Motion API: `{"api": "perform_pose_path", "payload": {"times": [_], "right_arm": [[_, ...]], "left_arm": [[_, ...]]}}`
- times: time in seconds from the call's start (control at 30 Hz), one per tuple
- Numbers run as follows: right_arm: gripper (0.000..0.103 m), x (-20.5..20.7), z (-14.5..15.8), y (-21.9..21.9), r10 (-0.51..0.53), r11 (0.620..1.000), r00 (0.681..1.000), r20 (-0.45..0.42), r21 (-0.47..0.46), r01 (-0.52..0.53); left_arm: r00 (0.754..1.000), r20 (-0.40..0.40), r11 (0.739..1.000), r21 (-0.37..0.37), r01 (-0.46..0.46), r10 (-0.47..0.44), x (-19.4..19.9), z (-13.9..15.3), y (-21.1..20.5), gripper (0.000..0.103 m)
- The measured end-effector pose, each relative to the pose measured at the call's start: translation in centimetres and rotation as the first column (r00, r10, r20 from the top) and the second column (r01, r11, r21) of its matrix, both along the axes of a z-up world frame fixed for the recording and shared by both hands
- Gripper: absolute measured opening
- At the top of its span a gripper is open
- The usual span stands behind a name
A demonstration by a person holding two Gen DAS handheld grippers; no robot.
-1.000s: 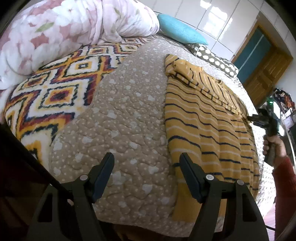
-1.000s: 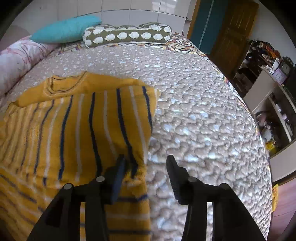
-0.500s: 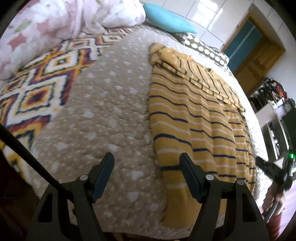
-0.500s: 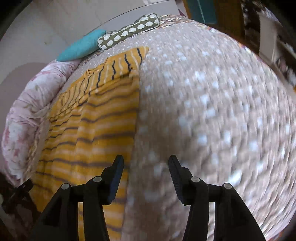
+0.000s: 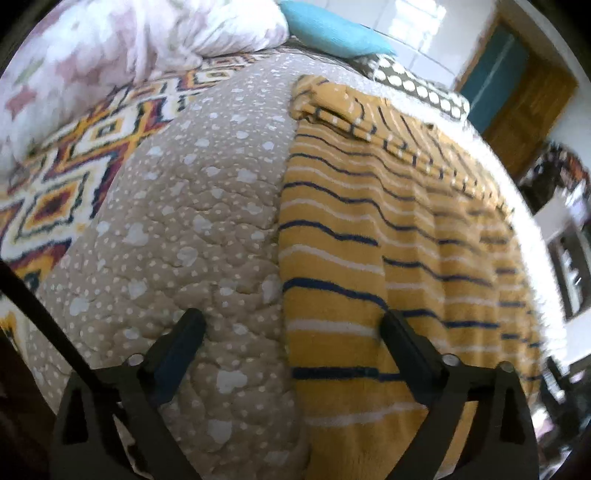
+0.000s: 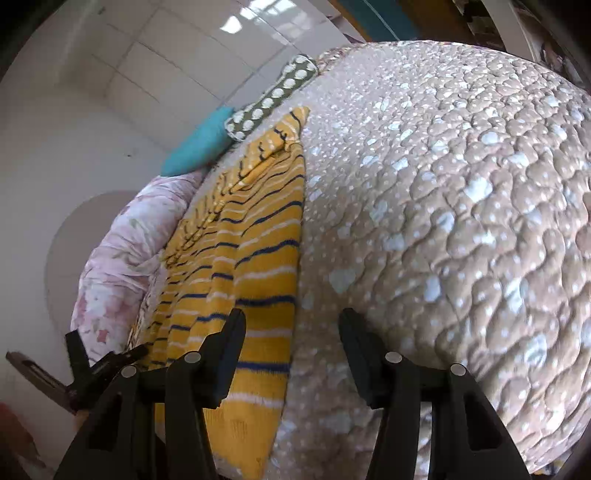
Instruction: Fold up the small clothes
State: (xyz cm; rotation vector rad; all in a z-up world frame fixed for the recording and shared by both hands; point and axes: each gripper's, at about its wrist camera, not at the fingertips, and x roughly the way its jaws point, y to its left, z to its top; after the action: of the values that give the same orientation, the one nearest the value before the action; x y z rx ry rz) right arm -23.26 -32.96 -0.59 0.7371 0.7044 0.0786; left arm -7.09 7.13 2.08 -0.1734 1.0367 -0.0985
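Left wrist view: my left gripper hangs with its two black fingers spread wide, holding nothing, straddling the near left edge of the mustard-yellow knit sweater with navy and white stripes. The left finger sits over the tan quilted bedspread with white spots, the right finger over the sweater's lower hem area; I cannot tell whether either tip touches the fabric. The sweater lies flat on the bedspread, hem toward me, with its upper part folded over as a band across the far end. Left of the bedspread I see a fleece blanket in an orange, maroon and white diamond pattern, beyond it a bunched pink floral duvet, then a teal pillow and an olive bolster with white dots at the far end. A brown wooden door stands at upper right. Right wrist view: my right gripper is likewise spread apart and empty, straddling the sweater's right edge near the hem, left finger over the knit, right finger over the bedspread. The left gripper shows at lower left by the sweater's opposite edge. The duvet, teal pillow and bolster lie beyond, under a white tiled wall.
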Motion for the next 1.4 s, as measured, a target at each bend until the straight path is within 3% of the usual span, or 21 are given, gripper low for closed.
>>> {"api": "perform_pose_path", "payload": {"times": [0.13,0.2,0.37,0.47,0.5,0.53,0.73,0.87,0.93,1.1,1.23,1.27,1.4], "right_arm": [[0.057,-0.9,-0.1,0.1,0.032,0.999,0.999,0.025,-0.017,-0.031],[0.057,-1.4,-0.2,0.2,0.043,0.999,0.998,0.038,-0.032,-0.042],[0.057,-1.7,-0.1,0.4,0.055,0.997,0.998,0.044,-0.061,-0.052],[0.057,-1.7,-0.1,0.4,0.048,0.997,0.998,0.039,-0.061,-0.046],[0.057,-1.7,0.0,0.5,0.047,0.997,0.998,0.032,-0.058,-0.045],[0.057,-1.4,0.0,0.5,0.052,0.997,0.998,0.024,-0.054,-0.050],[0.057,0.4,0.1,1.4,0.128,0.992,0.992,-0.005,0.022,-0.127],[0.057,1.8,0.0,2.2,0.165,0.985,0.986,-0.014,0.054,-0.164],[0.056,2.7,-0.1,2.5,0.178,0.982,0.984,-0.021,0.076,-0.176],[0.055,4.0,-0.3,3.6,0.207,0.972,0.978,-0.033,0.124,-0.202],[0.050,4.0,-0.3,4.5,0.235,0.965,0.971,-0.043,0.127,-0.228],[0.048,3.9,-0.4,4.7,0.246,0.962,0.968,-0.047,0.136,-0.238],[0.032,3.2,-1.2,5.5,0.282,0.947,0.957,-0.070,0.179,-0.266]], "left_arm": [[0.999,0.018,0.984,0.174,0.026,-0.029,-0.4,-0.7,-2.3,0.103],[1.000,0.001,0.985,0.173,0.016,-0.016,-0.2,-0.6,-2.5,0.103],[0.999,-0.035,0.999,0.045,0.020,-0.018,-0.2,0.3,-1.5,0.099],[0.998,-0.034,0.998,-0.017,0.054,-0.054,-0.6,1.0,-1.2,0.071],[0.997,-0.036,0.997,-0.047,0.066,-0.068,-0.7,1.1,-1.1,0.052],[0.995,-0.048,0.991,-0.108,0.079,-0.085,-0.7,1.2,-0.7,0.041],[0.996,-0.055,0.952,-0.302,0.048,-0.068,-0.8,1.0,1.7,0.043],[0.995,-0.073,0.906,-0.422,0.027,-0.063,-0.1,0.0,3.0,0.043],[0.995,-0.074,0.883,-0.468,0.029,-0.072,0.4,-0.4,3.2,0.048],[0.993,-0.062,0.851,-0.523,0.054,-0.102,1.3,-0.5,2.9,0.049],[0.986,-0.046,0.793,-0.600,0.103,-0.162,0.8,-0.8,2.2,0.049],[0.983,-0.040,0.788,-0.604,0.121,-0.181,0.5,-0.8,1.8,0.048],[0.977,-0.023,0.813,-0.558,0.165,-0.214,-1.1,-0.7,0.5,0.035]]}}
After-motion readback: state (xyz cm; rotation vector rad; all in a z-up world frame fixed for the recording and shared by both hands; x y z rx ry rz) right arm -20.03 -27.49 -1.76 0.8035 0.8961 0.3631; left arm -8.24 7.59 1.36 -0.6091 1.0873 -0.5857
